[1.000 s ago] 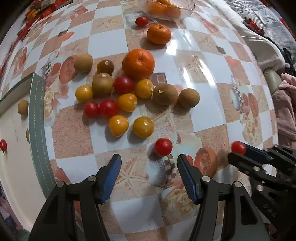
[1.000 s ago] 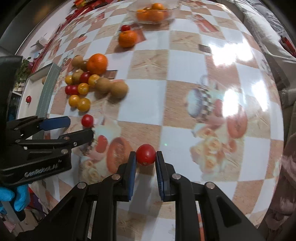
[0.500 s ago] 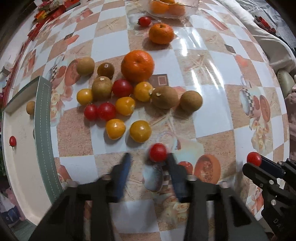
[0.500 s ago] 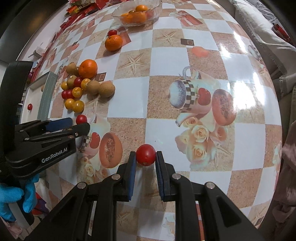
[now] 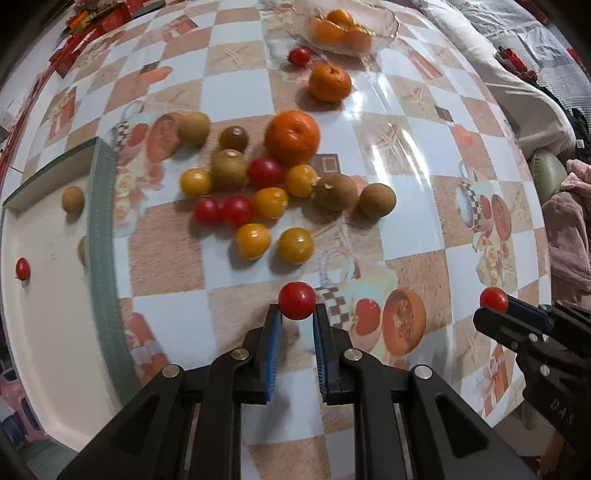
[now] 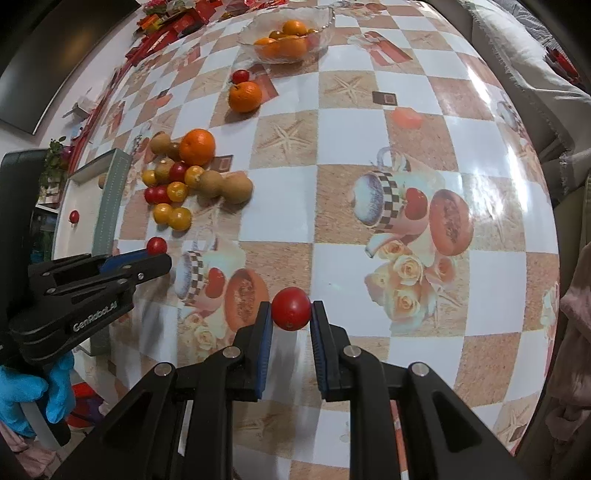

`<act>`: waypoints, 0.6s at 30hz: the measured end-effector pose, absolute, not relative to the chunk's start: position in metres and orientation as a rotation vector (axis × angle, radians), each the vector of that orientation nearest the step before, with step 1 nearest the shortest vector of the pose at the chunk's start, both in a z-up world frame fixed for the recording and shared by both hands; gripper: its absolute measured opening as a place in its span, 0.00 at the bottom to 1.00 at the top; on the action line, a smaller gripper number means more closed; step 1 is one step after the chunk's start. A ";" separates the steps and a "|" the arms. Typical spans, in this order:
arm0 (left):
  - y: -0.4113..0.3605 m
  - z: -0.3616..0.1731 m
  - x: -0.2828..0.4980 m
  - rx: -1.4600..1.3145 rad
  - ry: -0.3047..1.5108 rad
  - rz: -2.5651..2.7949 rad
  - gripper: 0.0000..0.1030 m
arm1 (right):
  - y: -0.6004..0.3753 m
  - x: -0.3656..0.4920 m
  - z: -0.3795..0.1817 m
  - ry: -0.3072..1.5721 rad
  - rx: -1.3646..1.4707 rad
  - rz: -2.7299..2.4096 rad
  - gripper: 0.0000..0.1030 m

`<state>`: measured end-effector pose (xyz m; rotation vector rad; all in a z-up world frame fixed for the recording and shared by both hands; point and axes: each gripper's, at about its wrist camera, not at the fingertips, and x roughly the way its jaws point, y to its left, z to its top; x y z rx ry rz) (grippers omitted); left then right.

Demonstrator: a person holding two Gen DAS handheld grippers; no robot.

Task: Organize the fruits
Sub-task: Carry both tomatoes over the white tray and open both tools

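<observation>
My left gripper (image 5: 297,314) is shut on a red cherry tomato (image 5: 297,300), held just above the checked tablecloth. My right gripper (image 6: 291,314) is shut on another red cherry tomato (image 6: 291,308); that same tomato (image 5: 493,300) shows at the right of the left wrist view. A heap of red and yellow tomatoes (image 5: 255,218), brown kiwis (image 5: 335,192) and an orange (image 5: 292,132) lies beyond my left gripper. The white tray (image 5: 48,317) at the left holds one red tomato (image 5: 22,268) and a kiwi (image 5: 72,198). A glass bowl (image 6: 325,22) at the far end holds oranges.
A lone orange (image 5: 330,82) and a red tomato (image 5: 299,56) lie near the bowl. The tray's grey-green rim (image 5: 103,251) runs along the heap's left side. A hand in a blue glove (image 6: 33,398) holds the left gripper. Cloth and cushions border the table's right edge.
My left gripper's jaws have shut around the red tomato that lay between them, and gripper and tomato have risen slightly. The right gripper kept its tomato and stayed in place.
</observation>
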<state>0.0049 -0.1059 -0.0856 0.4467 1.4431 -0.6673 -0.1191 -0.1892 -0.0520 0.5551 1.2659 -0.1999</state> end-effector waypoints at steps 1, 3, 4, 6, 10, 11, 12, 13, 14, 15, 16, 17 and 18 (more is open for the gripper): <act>-0.101 -0.082 0.006 0.438 1.442 -0.667 0.18 | -0.188 -0.116 -0.050 1.267 0.552 -0.197 0.21; -0.093 -0.075 0.010 0.427 1.438 -0.669 0.18 | -0.183 -0.111 -0.045 1.268 0.539 -0.189 0.21; -0.088 -0.073 0.014 0.425 1.432 -0.669 0.18 | -0.179 -0.108 -0.041 1.269 0.527 -0.184 0.21; -0.079 -0.071 0.023 0.419 1.422 -0.665 0.18 | -0.171 -0.099 -0.034 1.271 0.508 -0.170 0.21; -0.051 -0.059 0.039 0.388 1.422 -0.634 0.18 | -0.150 -0.079 -0.023 1.276 0.461 -0.135 0.21; -0.043 -0.057 0.043 0.378 1.423 -0.626 0.18 | -0.142 -0.071 -0.020 1.277 0.446 -0.121 0.21; -0.031 -0.055 0.048 0.367 1.420 -0.616 0.18 | -0.138 -0.067 -0.018 1.278 0.438 -0.113 0.21; -0.017 -0.052 0.055 0.357 1.417 -0.608 0.18 | -0.128 -0.058 -0.015 1.281 0.424 -0.095 0.21; -0.006 -0.050 0.060 0.349 1.413 -0.598 0.18 | -0.118 -0.048 -0.013 1.284 0.408 -0.077 0.21; 0.007 -0.047 0.067 0.339 1.407 -0.583 0.18 | -0.109 -0.040 -0.011 1.285 0.394 -0.059 0.21; 0.015 -0.047 0.072 0.332 1.405 -0.572 0.18 | -0.102 -0.033 -0.009 1.286 0.383 -0.044 0.21; 0.024 -0.046 0.077 0.323 1.404 -0.557 0.18 | -0.090 -0.023 -0.007 1.288 0.369 -0.022 0.21; 0.038 -0.044 0.085 0.312 1.404 -0.540 0.18 | -0.080 -0.014 -0.006 1.289 0.358 -0.003 0.21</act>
